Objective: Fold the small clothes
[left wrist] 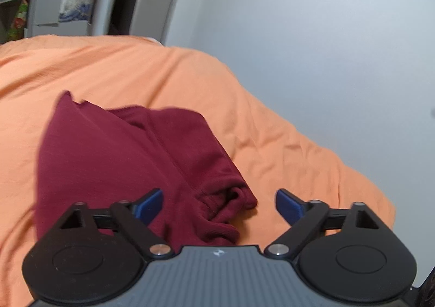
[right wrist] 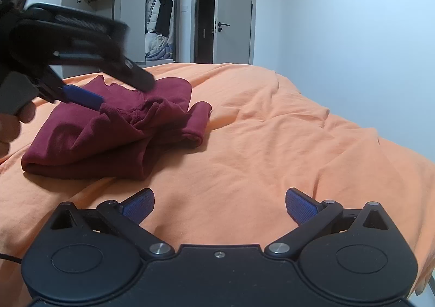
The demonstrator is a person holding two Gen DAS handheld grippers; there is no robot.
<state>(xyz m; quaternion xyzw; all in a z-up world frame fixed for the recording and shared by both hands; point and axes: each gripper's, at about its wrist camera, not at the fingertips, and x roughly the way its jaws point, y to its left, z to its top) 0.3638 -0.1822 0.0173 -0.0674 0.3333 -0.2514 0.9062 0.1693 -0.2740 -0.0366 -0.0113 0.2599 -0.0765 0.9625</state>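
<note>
While my left gripper point(left wrist: 218, 205) and right gripper point(right wrist: 219, 206) both gape, grasping nothing, the maroon garment point(right wrist: 114, 127) lies folded on the orange bed point(right wrist: 272, 144), left of centre, its long axis running lower left to upper right.

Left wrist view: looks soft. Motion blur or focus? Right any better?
Left wrist view: the maroon garment and orange bedspread are smeared throughout, the left gripper less so, suggesting motion. Right wrist view: the bed is sharp and only the left gripper is streaked. Both bow straight edges.
</note>
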